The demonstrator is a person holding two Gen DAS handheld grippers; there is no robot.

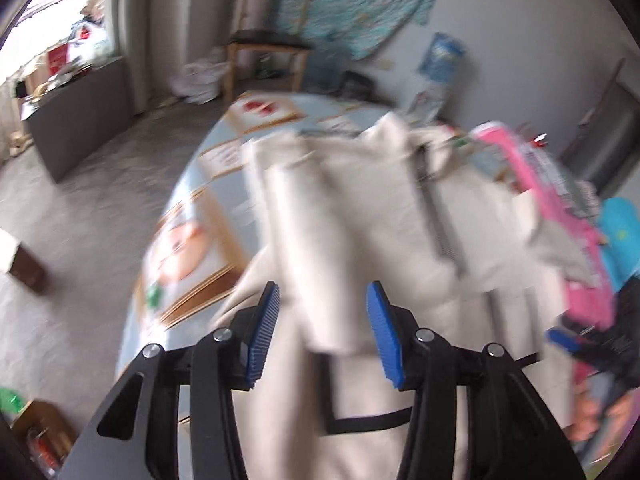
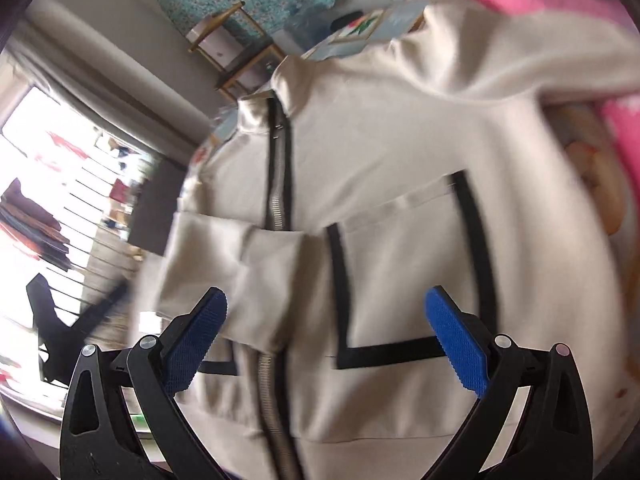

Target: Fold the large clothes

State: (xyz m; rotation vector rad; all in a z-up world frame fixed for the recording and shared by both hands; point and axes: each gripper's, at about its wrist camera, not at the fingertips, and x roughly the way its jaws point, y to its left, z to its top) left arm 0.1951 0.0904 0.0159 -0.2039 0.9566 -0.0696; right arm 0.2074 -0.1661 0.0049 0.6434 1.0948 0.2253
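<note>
Right wrist view: the jacket (image 2: 380, 184) lies front-up on the table (image 1: 224, 196), zip (image 2: 276, 184) running away from the fingers toward the collar.
Sleeve: a folded sleeve (image 2: 224, 248) lies across the chest, over the zip.
Right gripper (image 2: 326, 340): released, jaws wide, above the hem and the black-edged pocket (image 2: 408, 280), gripping nothing.
Left gripper (image 1: 322, 340): released, half parted, a fold of cloth between the pads (image 1: 262, 340) but apparently unpinched.
Key relation: the long axis points straight ahead of both grippers; the hem is nearest.
Neighbour: pink cloth (image 1: 560, 216) touches the far side.
Hard to tell: motion blur hides the edges; the second sleeve is not clearly seen.
</note>
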